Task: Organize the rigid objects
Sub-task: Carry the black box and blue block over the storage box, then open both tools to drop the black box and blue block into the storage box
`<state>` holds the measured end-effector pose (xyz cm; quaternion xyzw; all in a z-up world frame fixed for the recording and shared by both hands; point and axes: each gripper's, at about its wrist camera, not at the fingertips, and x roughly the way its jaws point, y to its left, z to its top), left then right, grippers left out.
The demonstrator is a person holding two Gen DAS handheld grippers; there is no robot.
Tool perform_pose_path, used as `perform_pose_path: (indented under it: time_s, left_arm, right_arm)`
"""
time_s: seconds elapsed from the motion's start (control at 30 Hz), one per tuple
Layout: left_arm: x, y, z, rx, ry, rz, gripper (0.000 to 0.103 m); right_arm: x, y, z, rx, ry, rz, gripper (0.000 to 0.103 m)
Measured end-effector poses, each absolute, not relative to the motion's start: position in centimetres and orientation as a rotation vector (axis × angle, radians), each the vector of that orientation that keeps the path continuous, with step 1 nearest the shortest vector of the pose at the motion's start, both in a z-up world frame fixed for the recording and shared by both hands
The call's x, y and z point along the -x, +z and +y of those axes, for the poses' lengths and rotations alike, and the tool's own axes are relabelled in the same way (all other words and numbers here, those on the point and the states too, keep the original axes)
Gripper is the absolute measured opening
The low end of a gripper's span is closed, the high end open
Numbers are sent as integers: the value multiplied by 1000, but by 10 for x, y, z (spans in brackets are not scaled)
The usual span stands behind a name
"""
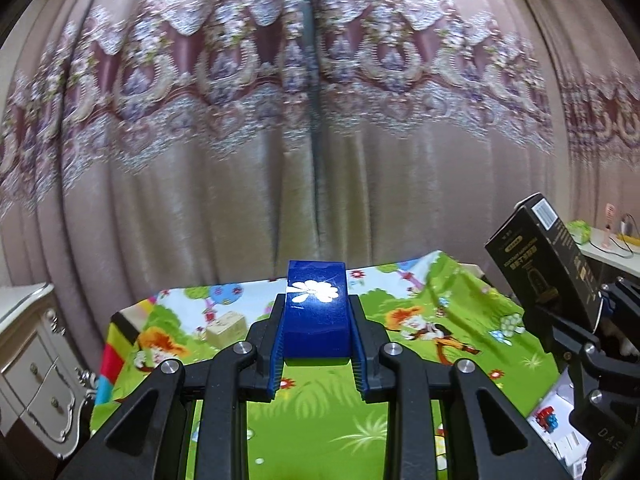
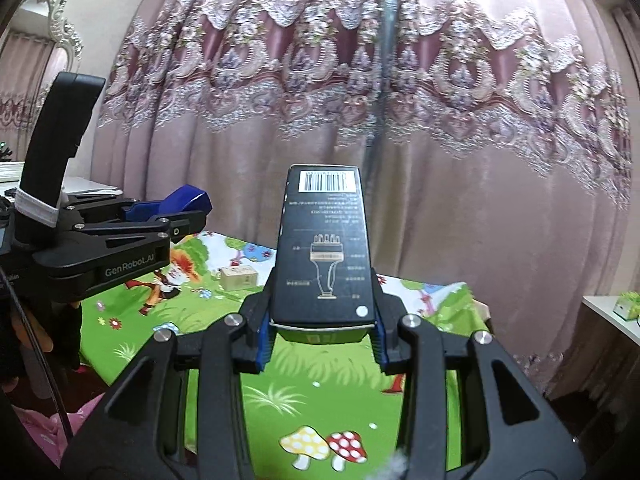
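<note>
- Left gripper (image 1: 316, 320) clamped on a blue box (image 1: 316, 312) with a white flower print, jaws pressed against both its sides, box lifted above a cartoon play mat (image 1: 320, 420)
- Right gripper (image 2: 323, 312) closed on a tall black carton (image 2: 325, 248), barcode at its far end, held clear above the same mat
- Small beige box (image 2: 238, 278) lying on the mat, ahead and left of the right gripper
- Patterned pink curtain (image 1: 240, 120) hanging beyond both grippers
- White dresser (image 1: 28, 360) low to the left of the left gripper
</note>
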<state>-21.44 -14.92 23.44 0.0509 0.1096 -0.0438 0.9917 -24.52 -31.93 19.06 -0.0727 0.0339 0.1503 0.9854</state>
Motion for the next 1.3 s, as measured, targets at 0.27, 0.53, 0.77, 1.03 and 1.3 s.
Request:
perform_pose_path:
  time_s: [0.27,0.53,0.77,1.03,1.3]
  left_arm:
    - [221,235,-201,-176,-203,214,28]
    - [224,225,-253,-232,-335,247,28]
    - [226,215,-294,-289,-430,275,28]
    - [231,190,-345,-347,-570,346,28]
    - [233,147,-392,-419,-725,465,28]
  right_arm:
    - [257,187,-364,106,213,77,43]
    - [267,176,-407,66,111,116,43]
    - [278,162,-440,35,23,160,43]
    - [285,140,-475,12,-76,240,43]
    - [294,114,-518,2,-197,358,43]
